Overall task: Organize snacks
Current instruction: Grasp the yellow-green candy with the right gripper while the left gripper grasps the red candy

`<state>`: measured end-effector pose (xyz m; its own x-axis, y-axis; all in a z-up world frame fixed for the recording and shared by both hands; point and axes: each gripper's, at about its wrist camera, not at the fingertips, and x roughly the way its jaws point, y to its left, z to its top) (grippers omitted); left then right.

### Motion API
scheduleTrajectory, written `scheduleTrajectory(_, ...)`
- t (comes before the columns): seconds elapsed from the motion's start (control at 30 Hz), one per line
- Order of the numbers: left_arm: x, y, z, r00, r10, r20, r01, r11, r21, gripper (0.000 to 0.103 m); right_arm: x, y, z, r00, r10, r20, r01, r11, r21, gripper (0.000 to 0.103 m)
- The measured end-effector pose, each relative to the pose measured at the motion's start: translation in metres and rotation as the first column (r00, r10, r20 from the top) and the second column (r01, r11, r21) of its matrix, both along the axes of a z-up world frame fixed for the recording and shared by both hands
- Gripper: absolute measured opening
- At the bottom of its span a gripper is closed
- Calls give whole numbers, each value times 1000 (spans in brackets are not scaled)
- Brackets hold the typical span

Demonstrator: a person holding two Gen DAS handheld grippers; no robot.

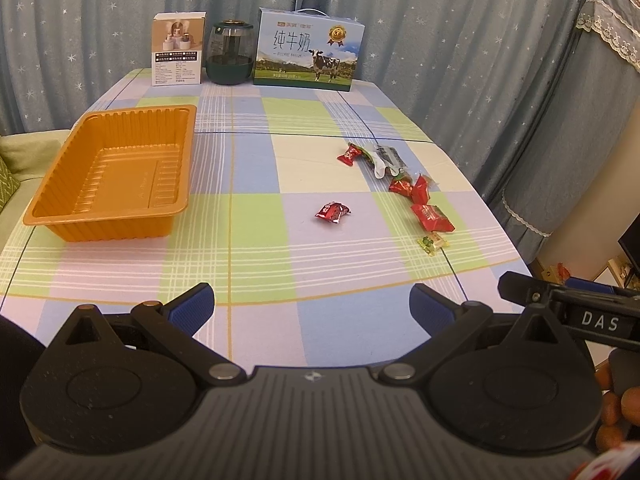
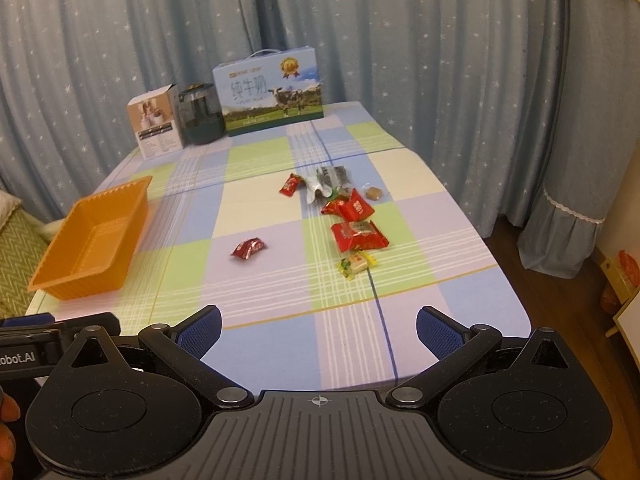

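An orange plastic tray (image 1: 60, 184) (image 2: 52, 276) stands empty at the table's left. Several wrapped snacks lie right of centre: a lone red candy (image 1: 333, 212) (image 2: 248, 248), a red candy further back (image 1: 349, 154) (image 2: 291, 184), a silver-and-black packet (image 1: 386, 159) (image 2: 328, 180), red packets (image 1: 430, 216) (image 2: 358, 236), a green-yellow sweet (image 1: 432, 243) (image 2: 356, 264) and a brown sweet (image 2: 374, 193). My left gripper (image 1: 312, 308) is open above the near table edge, holding nothing. My right gripper (image 2: 318, 330) is open too, also at the near edge.
At the table's far end stand a white product box (image 1: 178, 50) (image 2: 156, 124), a dark glass jar (image 1: 231, 53) (image 2: 200, 118) and a blue milk carton box (image 1: 310, 50) (image 2: 272, 94). Starred curtains hang behind. A sofa (image 1: 24, 160) lies left.
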<state>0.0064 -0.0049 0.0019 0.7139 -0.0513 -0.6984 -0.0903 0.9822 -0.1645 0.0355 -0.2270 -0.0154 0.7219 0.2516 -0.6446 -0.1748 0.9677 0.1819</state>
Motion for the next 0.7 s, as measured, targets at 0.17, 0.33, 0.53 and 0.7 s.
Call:
scheduleTrajectory(0.17,16,3,-4,1000,-16,5,16,1000,8,103,13,-10,-11,999,-52,18,51,998,25,103)
scheduleTrajectory(0.33,41,6,-17,999,-34,-6,34,999,18,103,34,-11,-20,997,-75,26,74,997,31,102)
scheduleTrajectory(0.53,79,9,-39,998,-60,-34,62,998,33,103,64,-9,-39,995,-100,11,99,993,59,91)
scheduleTrajectory(0.7,109,13,-58,995,-87,-42,89,995,41,103,95,-6,-62,991,-129,-29,131,988,79,80)
